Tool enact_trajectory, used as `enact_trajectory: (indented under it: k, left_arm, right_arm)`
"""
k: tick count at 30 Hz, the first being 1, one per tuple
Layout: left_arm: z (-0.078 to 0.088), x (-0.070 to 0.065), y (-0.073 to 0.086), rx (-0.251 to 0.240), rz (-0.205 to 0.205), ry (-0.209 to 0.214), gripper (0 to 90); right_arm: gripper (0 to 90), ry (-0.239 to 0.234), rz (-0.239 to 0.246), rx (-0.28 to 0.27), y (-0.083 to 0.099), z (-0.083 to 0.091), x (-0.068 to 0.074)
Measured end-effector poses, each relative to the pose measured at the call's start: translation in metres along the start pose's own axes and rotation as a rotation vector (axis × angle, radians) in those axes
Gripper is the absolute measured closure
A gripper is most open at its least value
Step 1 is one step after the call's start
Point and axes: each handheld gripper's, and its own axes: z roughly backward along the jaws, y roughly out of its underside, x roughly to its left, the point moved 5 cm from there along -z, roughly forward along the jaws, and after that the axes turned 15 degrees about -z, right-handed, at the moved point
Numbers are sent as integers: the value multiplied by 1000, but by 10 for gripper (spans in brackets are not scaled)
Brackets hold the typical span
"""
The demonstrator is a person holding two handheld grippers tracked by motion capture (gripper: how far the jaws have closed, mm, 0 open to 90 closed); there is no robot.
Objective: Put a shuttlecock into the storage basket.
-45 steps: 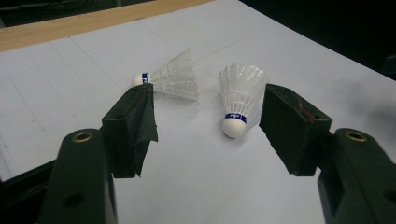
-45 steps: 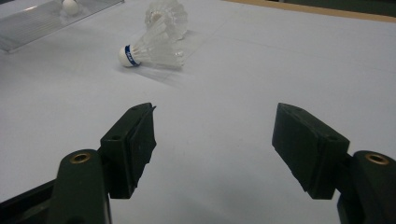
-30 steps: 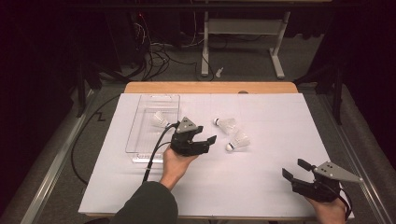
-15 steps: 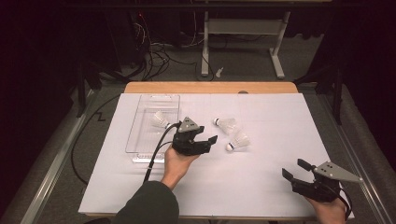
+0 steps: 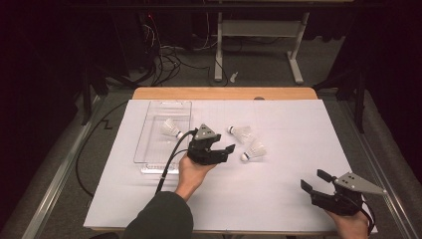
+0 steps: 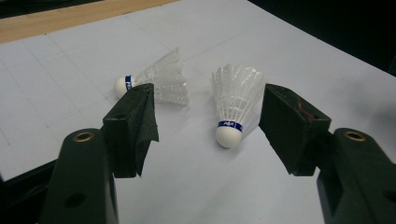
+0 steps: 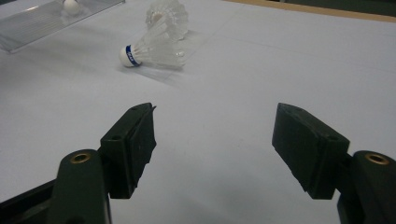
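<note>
Lying sideways: white-feathered shuttlecock [image 6: 232, 108], blue-banded cork.

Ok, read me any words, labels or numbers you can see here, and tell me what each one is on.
Nothing can be read.
Near shuttlecock: white print on its blue band, too small and blurred to read.
Far shuttlecock: blue band with a mark, also blurred.
Tray and its shuttlecock: no text that I can make out.
Both tools: no lettering.
</note>
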Motion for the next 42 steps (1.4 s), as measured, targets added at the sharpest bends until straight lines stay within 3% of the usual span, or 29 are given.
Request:
enact_trajectory:
  k: [26,42]
  left_arm:
    - [-18,-8,-8,5,-6,29,368]
    - [-34,-18,-16,24,-37,53,368]
  right_arm:
    - [305,-3,1,1,0,0,0]
    - [305,-4,2,1,0,0,0]
